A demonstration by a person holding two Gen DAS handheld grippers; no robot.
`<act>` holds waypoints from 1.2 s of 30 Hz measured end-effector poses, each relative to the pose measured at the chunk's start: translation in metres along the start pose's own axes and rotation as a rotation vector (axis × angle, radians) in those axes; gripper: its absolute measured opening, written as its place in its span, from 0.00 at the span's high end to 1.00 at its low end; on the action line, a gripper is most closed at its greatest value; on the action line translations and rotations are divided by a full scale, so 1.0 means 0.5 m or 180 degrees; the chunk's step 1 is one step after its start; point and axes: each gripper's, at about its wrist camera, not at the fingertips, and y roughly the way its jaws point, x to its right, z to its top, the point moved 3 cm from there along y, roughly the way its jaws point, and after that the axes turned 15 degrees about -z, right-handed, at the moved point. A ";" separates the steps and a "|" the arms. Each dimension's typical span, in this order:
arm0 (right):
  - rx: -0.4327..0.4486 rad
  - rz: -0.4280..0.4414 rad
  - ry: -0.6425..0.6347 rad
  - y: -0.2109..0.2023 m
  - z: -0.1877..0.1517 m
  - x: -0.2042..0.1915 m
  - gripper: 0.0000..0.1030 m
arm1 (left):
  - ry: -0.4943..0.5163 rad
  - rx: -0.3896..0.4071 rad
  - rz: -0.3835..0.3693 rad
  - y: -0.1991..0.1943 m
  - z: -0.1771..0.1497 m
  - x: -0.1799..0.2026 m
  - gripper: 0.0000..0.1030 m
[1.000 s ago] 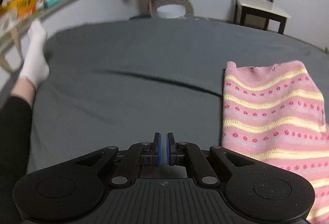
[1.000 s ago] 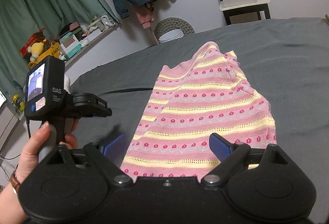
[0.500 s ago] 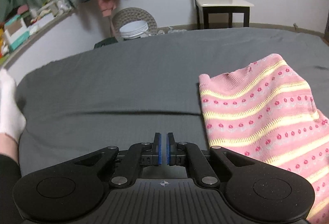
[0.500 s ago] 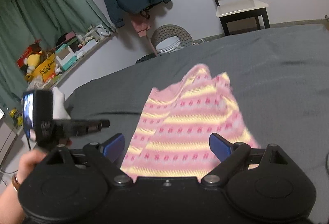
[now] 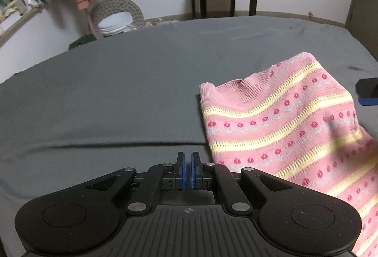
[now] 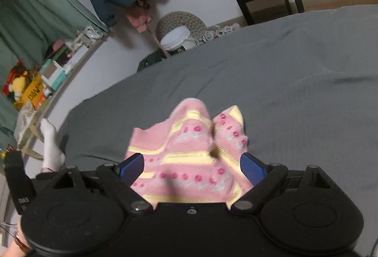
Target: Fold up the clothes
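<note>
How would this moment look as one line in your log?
task: fold clothes | left gripper: shut, empty | right gripper: open, over pink sweater | sweater on grey bed

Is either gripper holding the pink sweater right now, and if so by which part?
Neither. The left gripper is shut on nothing beside the pink sweater. The right gripper is open, its fingers either side of bunched fabric, not clamped.

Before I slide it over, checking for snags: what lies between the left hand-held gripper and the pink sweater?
Only bare gray bedsheet separates the left hand-held gripper from the pink sweater, per the left wrist view.
</note>
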 end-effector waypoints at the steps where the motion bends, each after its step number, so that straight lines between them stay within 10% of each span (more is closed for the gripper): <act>1: -0.0007 -0.0037 -0.0021 0.011 0.002 0.002 0.13 | 0.0049 0.0005 0.0072 0.010 0.001 0.001 0.98; 21: -0.0205 -0.0072 0.0209 0.126 0.046 0.013 0.15 | -0.0272 -0.0027 -0.0354 0.077 0.054 -0.071 0.98; 27: -0.0177 -0.0135 0.0081 0.149 0.036 -0.002 0.71 | -0.0396 0.0038 -0.0630 0.069 0.031 -0.086 0.98; 36: 0.0350 0.0236 -0.0505 0.051 0.029 -0.047 0.80 | -0.0495 0.0002 -0.0807 0.016 -0.028 -0.099 0.98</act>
